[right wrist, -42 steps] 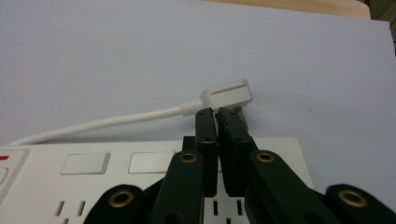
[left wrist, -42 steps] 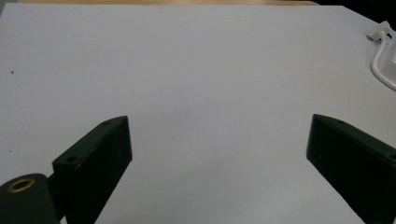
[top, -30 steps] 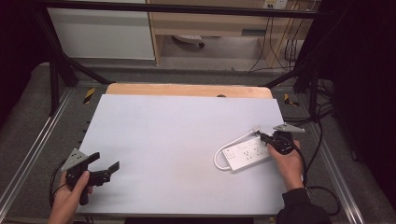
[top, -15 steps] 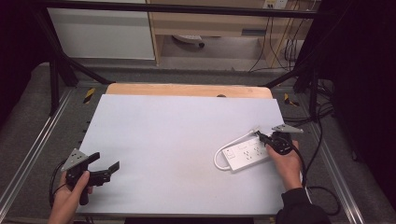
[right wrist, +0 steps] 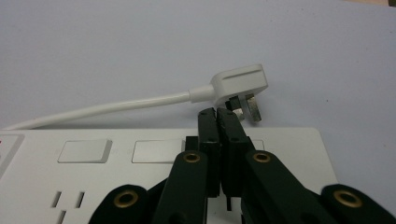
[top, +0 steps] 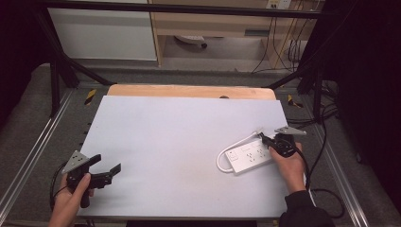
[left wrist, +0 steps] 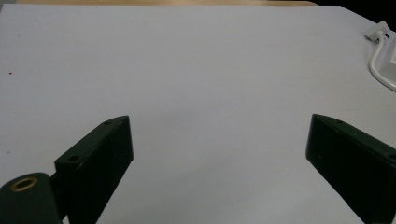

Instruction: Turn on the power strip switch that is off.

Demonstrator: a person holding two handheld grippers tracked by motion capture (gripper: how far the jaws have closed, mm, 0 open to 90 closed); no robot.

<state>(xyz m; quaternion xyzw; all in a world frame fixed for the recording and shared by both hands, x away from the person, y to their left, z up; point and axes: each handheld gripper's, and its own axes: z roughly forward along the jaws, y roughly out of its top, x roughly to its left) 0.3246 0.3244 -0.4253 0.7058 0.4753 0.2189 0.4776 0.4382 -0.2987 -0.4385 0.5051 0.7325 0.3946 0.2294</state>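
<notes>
A white power strip (top: 250,153) lies near the right edge of the white tabletop (top: 179,137). Its white cable (top: 226,152) loops around to a white plug (top: 258,129) lying just beyond it. My right gripper (top: 263,138) is shut over the strip's far end. In the right gripper view its jaws (right wrist: 217,115) are pressed together with nothing between them. Their tips stand just short of the metal prongs of the plug (right wrist: 240,81), above the power strip (right wrist: 93,172). My left gripper (top: 106,164) rests open at the front left with nothing between its jaws (left wrist: 219,154).
A wooden strip (top: 189,91) borders the table's far edge. Metal rails (top: 28,156) run along both sides, and dark cables (top: 326,142) trail off to the right. The cable loop (left wrist: 380,65) appears far right in the left gripper view.
</notes>
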